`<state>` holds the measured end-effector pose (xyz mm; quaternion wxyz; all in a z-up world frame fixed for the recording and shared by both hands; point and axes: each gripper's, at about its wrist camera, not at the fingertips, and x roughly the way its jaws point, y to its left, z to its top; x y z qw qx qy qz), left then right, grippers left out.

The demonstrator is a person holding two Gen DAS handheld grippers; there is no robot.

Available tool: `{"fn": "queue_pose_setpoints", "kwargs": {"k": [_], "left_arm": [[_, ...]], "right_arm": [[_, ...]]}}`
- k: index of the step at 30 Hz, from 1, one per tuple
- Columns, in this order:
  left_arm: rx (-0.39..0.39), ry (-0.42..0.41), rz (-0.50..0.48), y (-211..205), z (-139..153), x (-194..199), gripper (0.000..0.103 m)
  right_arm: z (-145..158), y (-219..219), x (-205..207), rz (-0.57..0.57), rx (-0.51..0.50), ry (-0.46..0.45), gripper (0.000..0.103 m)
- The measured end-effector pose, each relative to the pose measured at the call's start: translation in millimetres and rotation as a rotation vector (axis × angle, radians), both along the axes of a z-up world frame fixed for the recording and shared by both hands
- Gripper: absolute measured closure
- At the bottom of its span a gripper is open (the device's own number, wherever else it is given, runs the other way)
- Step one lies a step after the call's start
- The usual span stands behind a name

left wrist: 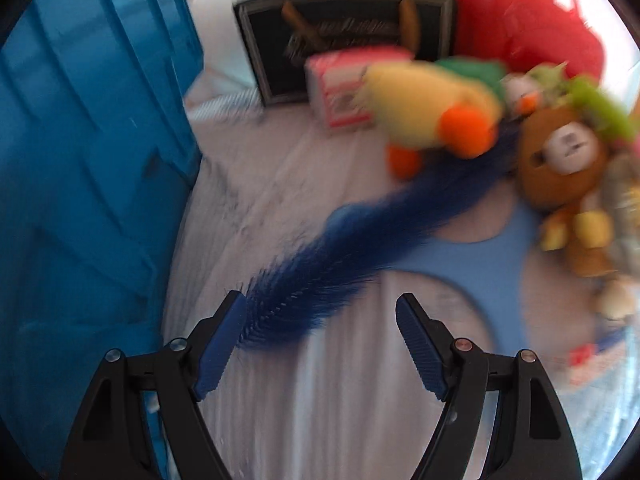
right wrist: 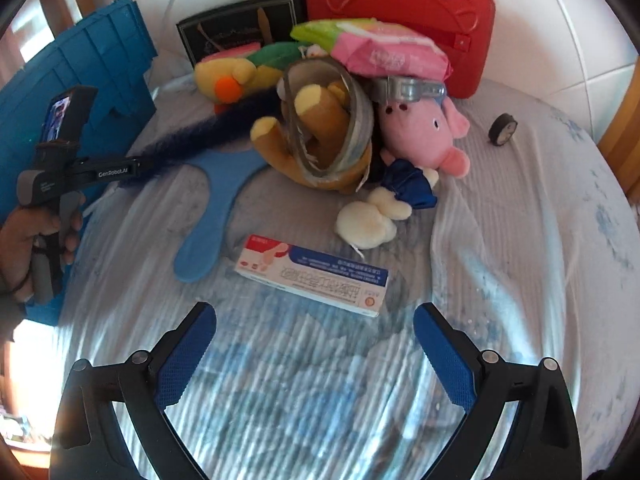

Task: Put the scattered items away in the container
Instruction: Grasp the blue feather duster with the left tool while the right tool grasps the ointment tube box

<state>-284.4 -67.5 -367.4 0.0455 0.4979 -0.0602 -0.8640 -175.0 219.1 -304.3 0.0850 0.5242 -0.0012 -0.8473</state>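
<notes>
My left gripper (left wrist: 320,304) is open above the bedsheet, close to the blue container (left wrist: 80,160) on its left. The tip of a dark blue furry tail (left wrist: 340,248) lies between its fingers, by the left pad (left wrist: 224,336), and is not gripped. The left wrist view is blurred. My right gripper (right wrist: 314,312) is open and holds nothing. A white, red and blue carton (right wrist: 316,276) lies just beyond its tips. Behind the carton is a pile: yellow duck plush (right wrist: 228,76), brown plush (right wrist: 316,136) inside a tape roll (right wrist: 360,120), pink pig plush (right wrist: 424,132), white plush (right wrist: 372,216).
A light blue flat shape (right wrist: 212,216) lies on the sheet. A red case (right wrist: 400,12), a black framed board (right wrist: 240,28) and a pink packet (right wrist: 392,56) stand at the back. A small black wheel (right wrist: 502,128) sits at the right. A hand (right wrist: 24,248) holds the left tool.
</notes>
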Motion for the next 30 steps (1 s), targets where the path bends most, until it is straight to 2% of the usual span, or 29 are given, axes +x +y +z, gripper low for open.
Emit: {"fn": "queue_pose_setpoints", "kwargs": {"k": [3,6,12,14,17,22,26,30], "left_arm": [[-0.031,-0.029,0.013,-11,-22,-17,0.027],[-0.023,-0.039,0.019,-20,-34,-27,0.027],[0.057,-0.003,0.036,-27,-42,-28,0.025],[0.129,-0.016,0.037,-27,-41,-25,0.048],[0.132,-0.027,-0.014,-12,-39,-11,0.07],[0.133,-0.044,-0.105,23,-37,28,0.081],[0.165,-0.05,-0.129,34,-33,60,0.083],[0.176,-0.069,-0.14,36,-32,85,0.083]], "right_arm": [[-24,2,-15,0.022,0.017,-0.03,0.003],[-46,-2,-30,0.076,0.033,-0.058,0.003],[-70,-18,-48,0.168,0.074,-0.061,0.0],[-71,-22,-49,0.188,0.087,-0.05,0.0],[-71,-22,-50,0.196,0.076,-0.048,0.0],[-75,-20,-55,0.208,0.073,-0.049,0.0],[-79,-21,-56,0.25,0.024,-0.072,0.0],[-85,-32,-35,0.352,0.05,-0.089,0.001]]}}
